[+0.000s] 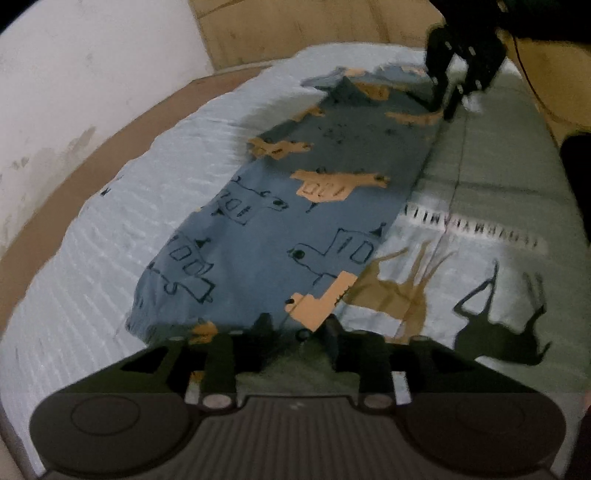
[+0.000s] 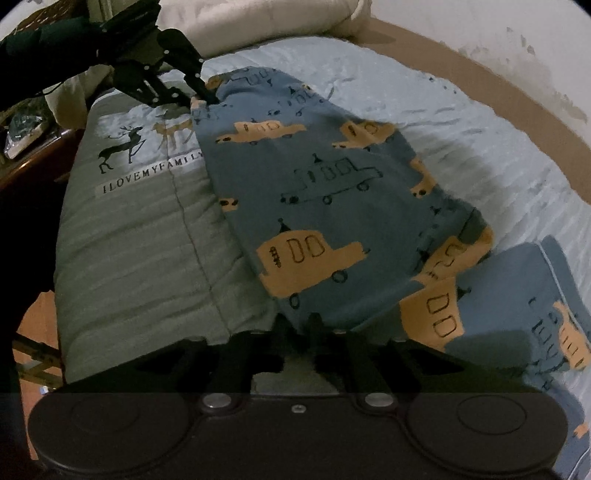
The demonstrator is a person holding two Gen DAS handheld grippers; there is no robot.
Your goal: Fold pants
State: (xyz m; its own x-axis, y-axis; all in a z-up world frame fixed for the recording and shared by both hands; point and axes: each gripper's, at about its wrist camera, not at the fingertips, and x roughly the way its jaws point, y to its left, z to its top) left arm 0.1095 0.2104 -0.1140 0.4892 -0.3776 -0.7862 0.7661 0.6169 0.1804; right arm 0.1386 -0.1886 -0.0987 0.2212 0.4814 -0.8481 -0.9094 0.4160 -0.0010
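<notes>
Blue pants [image 1: 295, 221] printed with orange and outlined cars lie folded in a long flat strip on the bed. My left gripper [image 1: 297, 325] stands at one short end of the strip. Its jaws are apart and the hem shows between the fingers, not pinched. From the right wrist it appears as the left gripper [image 2: 184, 99], far off at the pants' [image 2: 332, 203] top corner. My right gripper [image 2: 298, 325] is at the opposite end, with a narrow gap between its fingers over the cloth edge. The left wrist view shows the right gripper [image 1: 445, 107] with its tips slightly parted.
The grey-green bedspread [image 2: 129, 240] with a deer print and lettering lies beside the pants. Pale blue bedding [image 1: 110, 240] lies on the other side. A second garment in the same print [image 2: 517, 295] lies at the lower right. A pillow [image 2: 258, 22], the brown bed frame [image 2: 480, 85] and a side table [image 2: 22, 158] border the bed.
</notes>
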